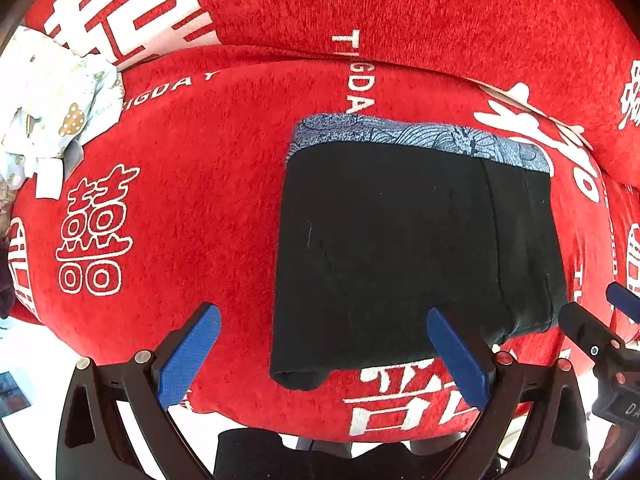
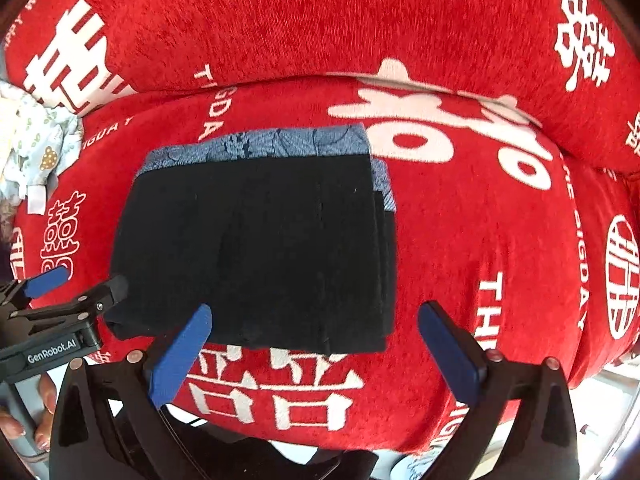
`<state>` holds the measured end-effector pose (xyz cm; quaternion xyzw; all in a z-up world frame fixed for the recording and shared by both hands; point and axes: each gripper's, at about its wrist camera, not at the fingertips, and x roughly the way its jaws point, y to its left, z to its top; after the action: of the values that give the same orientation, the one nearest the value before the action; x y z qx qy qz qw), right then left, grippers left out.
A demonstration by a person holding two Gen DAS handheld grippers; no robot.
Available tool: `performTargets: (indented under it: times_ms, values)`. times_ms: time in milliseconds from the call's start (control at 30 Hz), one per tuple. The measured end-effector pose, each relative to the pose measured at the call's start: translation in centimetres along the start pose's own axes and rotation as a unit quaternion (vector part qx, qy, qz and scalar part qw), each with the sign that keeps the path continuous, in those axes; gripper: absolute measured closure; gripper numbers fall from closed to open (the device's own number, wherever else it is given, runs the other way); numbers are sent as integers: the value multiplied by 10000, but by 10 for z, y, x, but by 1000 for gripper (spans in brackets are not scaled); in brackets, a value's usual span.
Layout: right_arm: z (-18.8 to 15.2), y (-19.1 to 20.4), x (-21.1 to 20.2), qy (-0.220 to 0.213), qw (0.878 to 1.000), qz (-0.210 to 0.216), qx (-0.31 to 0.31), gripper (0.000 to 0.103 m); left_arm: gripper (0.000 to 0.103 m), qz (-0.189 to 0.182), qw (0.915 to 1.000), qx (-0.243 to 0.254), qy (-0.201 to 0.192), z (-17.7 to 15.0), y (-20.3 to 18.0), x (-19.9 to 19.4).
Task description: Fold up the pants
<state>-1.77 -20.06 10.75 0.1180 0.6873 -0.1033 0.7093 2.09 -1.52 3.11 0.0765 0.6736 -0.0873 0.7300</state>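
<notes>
- Left wrist view shows me the black fabric pants with the blue patterned waistband (image 1: 416,248) lying as a compact, roughly rectangular bundle on the red plush cushion with white printed characters (image 1: 208,184), waistband at the far edge.
- In the right wrist view the same bundle (image 2: 260,248) shows stacked layers along its right edge, so I judge the pants are already folded over at least once.
- My left gripper (image 1: 324,350) hangs over the near edge of the bundle, fingers spread wide, nothing between the blue pads; one pad overlaps the fabric in the picture, but I cannot tell whether it touches.
- My right gripper (image 2: 316,352) hovers just beyond the near right corner, fingers fully apart and empty.
- Judging progress: the fold looks largely done and released. The near left corner droops unevenly, so tidying or one more fold may remain.
- A crumpled white patterned cloth (image 1: 48,108) lies well apart at the cushion's far left.
</notes>
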Motion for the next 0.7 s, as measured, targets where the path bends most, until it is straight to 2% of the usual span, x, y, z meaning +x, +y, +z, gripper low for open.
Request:
performTargets:
  times_ms: [433, 700]
  values:
    - [-7, 10, 11, 350, 9989, -304, 119, 0, 0, 31, 9994, 296, 151, -12, 3, 3]
    - [-5, 12, 17, 396, 9983, -406, 129, 0, 0, -22, 9994, 237, 252, -11, 4, 8]
